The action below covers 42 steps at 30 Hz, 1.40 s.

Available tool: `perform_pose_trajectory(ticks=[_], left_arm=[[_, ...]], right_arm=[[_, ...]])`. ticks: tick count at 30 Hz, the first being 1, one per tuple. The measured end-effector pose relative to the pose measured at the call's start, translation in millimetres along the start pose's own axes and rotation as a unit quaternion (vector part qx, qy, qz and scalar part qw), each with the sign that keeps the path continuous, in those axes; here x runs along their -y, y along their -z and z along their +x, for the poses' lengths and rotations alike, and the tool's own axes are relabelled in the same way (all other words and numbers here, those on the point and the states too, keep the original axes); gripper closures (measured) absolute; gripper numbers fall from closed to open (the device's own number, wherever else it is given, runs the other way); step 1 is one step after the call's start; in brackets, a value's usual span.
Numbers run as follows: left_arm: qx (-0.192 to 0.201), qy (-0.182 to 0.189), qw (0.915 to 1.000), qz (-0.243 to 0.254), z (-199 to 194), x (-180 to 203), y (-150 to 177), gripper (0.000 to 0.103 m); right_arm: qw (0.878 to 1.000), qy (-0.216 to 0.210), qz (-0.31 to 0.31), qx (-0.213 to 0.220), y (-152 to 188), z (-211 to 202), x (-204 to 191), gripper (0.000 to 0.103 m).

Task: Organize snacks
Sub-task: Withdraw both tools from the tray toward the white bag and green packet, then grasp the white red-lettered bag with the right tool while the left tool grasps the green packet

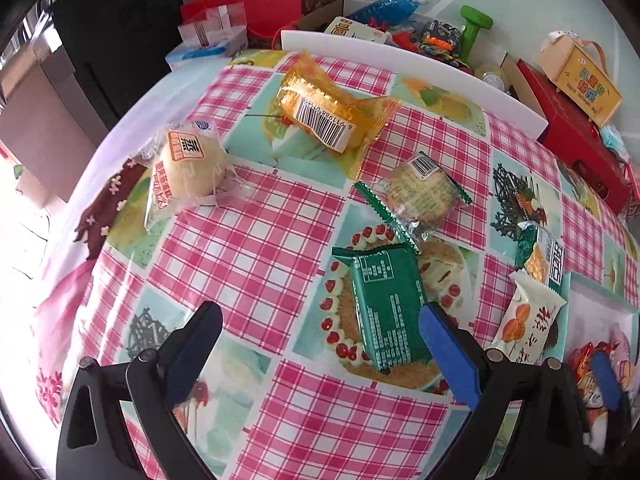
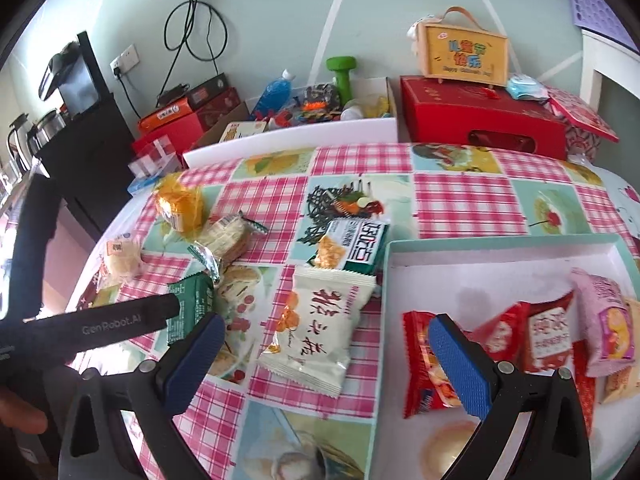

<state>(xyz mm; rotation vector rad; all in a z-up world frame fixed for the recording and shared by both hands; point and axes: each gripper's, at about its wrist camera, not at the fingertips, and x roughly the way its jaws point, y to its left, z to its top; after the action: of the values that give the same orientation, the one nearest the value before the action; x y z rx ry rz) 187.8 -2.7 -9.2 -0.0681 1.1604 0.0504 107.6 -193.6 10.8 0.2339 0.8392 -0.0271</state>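
Home: checked tablecloth (image 2: pixel 460 196), kettles (image 2: pixel 24 136), gift boxes (image 2: pixel 480 120).

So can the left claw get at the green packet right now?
Probably yes. The left claw is open, and the green packet lies flat on the cloth just ahead, beside its right finger. Nothing lies on top of it; the claw seems to need only a small shift right.

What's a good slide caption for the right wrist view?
Open right gripper hovers between white snack packet and snack tray.

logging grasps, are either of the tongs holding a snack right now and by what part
Nothing is held. The left tongs are open above the tablecloth beside the green packet; the right tongs are open over the white packet.
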Motion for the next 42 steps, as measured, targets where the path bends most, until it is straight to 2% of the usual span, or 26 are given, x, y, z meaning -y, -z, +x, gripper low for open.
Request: perform_pose_trajectory(ticks=[6, 13, 16, 18, 24, 27, 36, 42], left_arm=[[-0.006, 0.017, 0.9998, -0.01, 8.0, 1.3, -5.6, 0.004], [-0.001, 0.04, 0.9991, 0.011, 11.9, 19.0, -5.9, 0.005], [-0.005, 0.046, 0.9988, 0.019, 16.2, 25.5, -4.7, 0.013], [-0.007, 0.045, 0.9986, 0.027, 20.2, 30.2, -3.9, 0.028], [-0.02, 0.049, 0.9981, 0.031, 30.5, 33.6, -0.5, 0.052], [-0.021, 0.038, 0.9987, 0.028, 32.4, 32.4, 0.8, 0.062], [-0.027, 0.034, 0.9989, 0.014, 31.1, 22.1, 5.5, 0.062], [-0.029, 0.031, 0.999, 0.016, 29.3, 22.7, 5.4, 0.062]], right_arm=[[1.0, -0.008, -0.001, -0.016, 0.3, 19.3, -6.8, 0.021], [0.999, -0.012, -0.009, -0.035, 2.6, 32.8, -13.9, 0.034], [0.999, -0.009, -0.01, -0.043, 4.4, 37.8, -14.5, 0.036], [0.999, -0.003, -0.014, -0.044, 4.6, 38.8, -15.5, 0.042], [0.999, 0.002, -0.024, -0.046, 4.5, 41.3, -18.4, 0.043], [0.998, -0.015, -0.03, -0.057, 5.7, 43.7, -21.8, 0.046], [0.997, 0.005, -0.054, -0.061, 8.7, 47.3, -30.6, 0.046], [0.996, 0.003, -0.053, -0.076, 12.1, 52.1, -31.7, 0.044]])
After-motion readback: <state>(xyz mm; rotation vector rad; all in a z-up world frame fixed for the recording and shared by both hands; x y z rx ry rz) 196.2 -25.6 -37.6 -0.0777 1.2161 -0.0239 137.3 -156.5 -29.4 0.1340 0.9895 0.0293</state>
